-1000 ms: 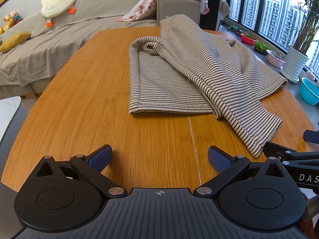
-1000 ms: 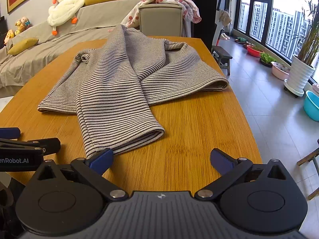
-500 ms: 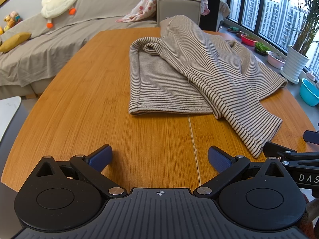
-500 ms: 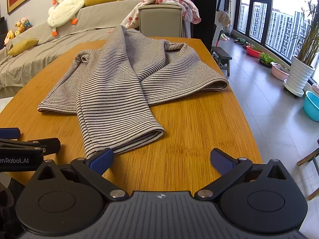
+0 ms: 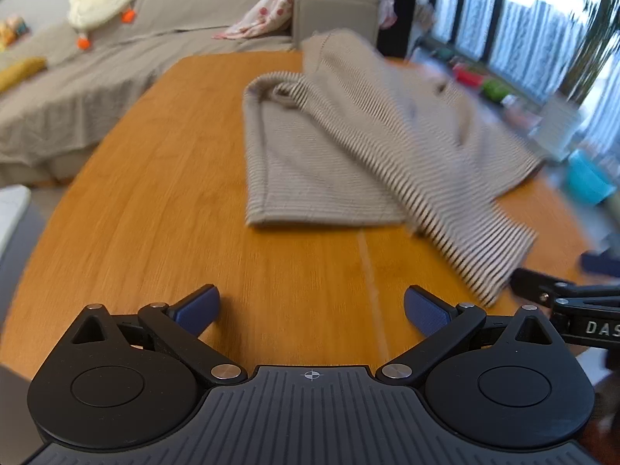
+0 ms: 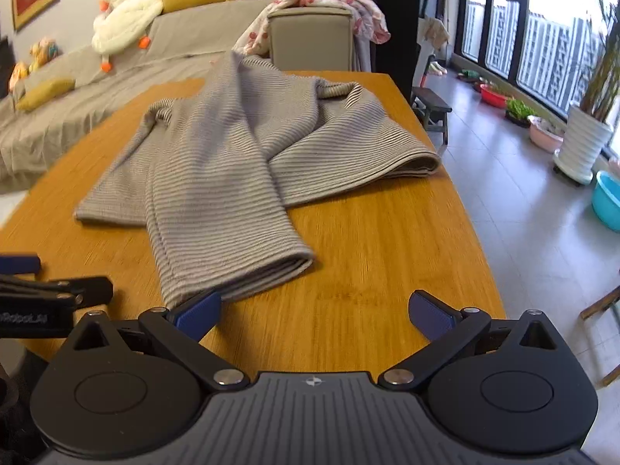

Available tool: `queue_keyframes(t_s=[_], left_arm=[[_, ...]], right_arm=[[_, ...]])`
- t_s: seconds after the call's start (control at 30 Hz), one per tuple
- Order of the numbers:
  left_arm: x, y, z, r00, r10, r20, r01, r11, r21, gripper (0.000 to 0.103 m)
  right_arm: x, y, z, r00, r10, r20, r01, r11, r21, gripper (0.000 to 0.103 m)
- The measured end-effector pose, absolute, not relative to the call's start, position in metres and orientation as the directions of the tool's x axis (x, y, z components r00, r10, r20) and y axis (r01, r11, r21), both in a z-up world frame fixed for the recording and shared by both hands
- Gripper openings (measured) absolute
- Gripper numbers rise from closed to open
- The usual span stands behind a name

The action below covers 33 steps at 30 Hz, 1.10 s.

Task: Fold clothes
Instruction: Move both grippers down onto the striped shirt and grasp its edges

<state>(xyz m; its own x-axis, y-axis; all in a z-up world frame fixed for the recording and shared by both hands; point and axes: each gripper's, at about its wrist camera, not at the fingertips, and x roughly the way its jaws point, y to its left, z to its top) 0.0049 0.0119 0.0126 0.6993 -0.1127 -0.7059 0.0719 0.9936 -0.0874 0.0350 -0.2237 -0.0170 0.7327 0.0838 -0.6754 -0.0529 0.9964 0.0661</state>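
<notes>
A beige sweater with thin dark stripes (image 5: 348, 147) (image 6: 232, 170) lies partly folded on the wooden table (image 5: 155, 201) (image 6: 387, 248), one sleeve (image 5: 465, 240) (image 6: 228, 248) stretched toward the near edge. My left gripper (image 5: 312, 304) is open over bare wood, short of the sweater's hem. My right gripper (image 6: 314, 310) is open too, its left fingertip (image 6: 199, 312) just at the sleeve cuff. Each gripper shows at the side of the other's view: the right gripper (image 5: 573, 290), the left gripper (image 6: 50, 286). Both views are blurred by motion.
A grey sofa (image 6: 186, 35) with a plush duck (image 6: 124, 4), cushions and a flowered blanket (image 6: 341, 0) stands behind the table. To the right are a small stool (image 6: 430, 106), a white plant pot (image 6: 581, 143), a blue basin (image 6: 606, 199) and tall windows.
Both grippers have started moving forward and the views have gone blurry. The sweater looks a little nearer. The right gripper's left fingertip now reaches the sleeve cuff. Both stay open.
</notes>
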Motion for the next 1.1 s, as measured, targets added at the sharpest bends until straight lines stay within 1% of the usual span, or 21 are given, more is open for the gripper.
queue_keyframes(t_s=[0.07,0.17,0.27,0.33,0.4,0.5,0.53,0.57,0.6,0.67,0.77,0.83,0.93,1.03,1.1], left_arm=[[0.015,0.022,0.024,0.724,-0.183,-0.665,0.110,0.982,-0.152,0.103],[0.033,0.035,0.041,0.750,-0.287,-0.596,0.172,0.955,-0.244,0.103],[0.069,0.041,0.035,0.709,-0.414,-0.571,0.251,0.905,-0.345,0.103],[0.094,0.044,0.031,0.677,-0.491,-0.548,0.296,0.864,-0.407,0.103],[0.115,0.048,0.025,0.652,-0.527,-0.546,0.305,0.841,-0.447,0.103],[0.143,0.053,0.014,0.612,-0.552,-0.566,0.242,0.812,-0.530,0.103],[0.151,0.055,0.011,0.600,-0.561,-0.571,0.222,0.802,-0.554,0.103],[0.156,0.056,0.008,0.595,-0.566,-0.571,0.211,0.795,-0.568,0.103],[0.161,0.057,0.005,0.589,-0.571,-0.571,0.200,0.788,-0.582,0.103],[0.170,0.058,0.000,0.579,-0.582,-0.571,0.178,0.774,-0.608,0.103],[0.184,0.061,-0.008,0.564,-0.598,-0.569,0.144,0.750,-0.646,0.103],[0.193,0.062,-0.013,0.554,-0.612,-0.564,0.122,0.730,-0.672,0.103],[0.199,0.063,-0.019,0.529,-0.676,-0.513,0.117,0.657,-0.745,0.103],[0.201,0.060,-0.019,0.486,-0.774,-0.407,0.176,0.542,-0.821,0.103],[0.207,0.062,-0.010,0.515,-0.791,-0.332,0.199,0.487,-0.851,0.103]], right_arm=[[0.036,-0.235,-0.003,0.784,0.114,-0.610,-0.070,0.993,0.097,0.103],[0.050,-0.245,0.019,0.872,0.141,-0.470,-0.110,0.990,0.093,0.103],[0.080,-0.252,0.032,0.928,0.147,-0.342,-0.109,0.986,0.130,0.103],[0.109,-0.256,0.038,0.935,0.176,-0.309,-0.121,0.975,0.188,0.103],[0.142,-0.260,0.039,0.915,0.260,-0.309,-0.183,0.949,0.257,0.103],[0.190,-0.263,0.030,0.886,0.344,-0.310,-0.238,0.913,0.332,0.103],[0.205,-0.262,0.023,0.876,0.359,-0.324,-0.240,0.904,0.353,0.101],[0.218,-0.261,0.016,0.862,0.377,-0.338,-0.242,0.894,0.378,0.095],[0.229,-0.260,0.008,0.845,0.401,-0.353,-0.246,0.878,0.410,0.094],[0.246,-0.261,-0.008,0.812,0.447,-0.376,-0.248,0.846,0.472,0.094],[0.258,-0.263,-0.035,0.751,0.490,-0.442,-0.224,0.819,0.527,0.094],[0.256,-0.266,-0.043,0.723,0.524,-0.449,-0.236,0.799,0.552,0.096],[0.244,-0.274,-0.047,0.691,0.578,-0.434,-0.276,0.766,0.581,0.096],[0.219,-0.282,-0.049,0.649,0.634,-0.421,-0.320,0.729,0.605,0.096],[0.204,-0.288,-0.049,0.634,0.653,-0.414,-0.331,0.713,0.618,0.096]])
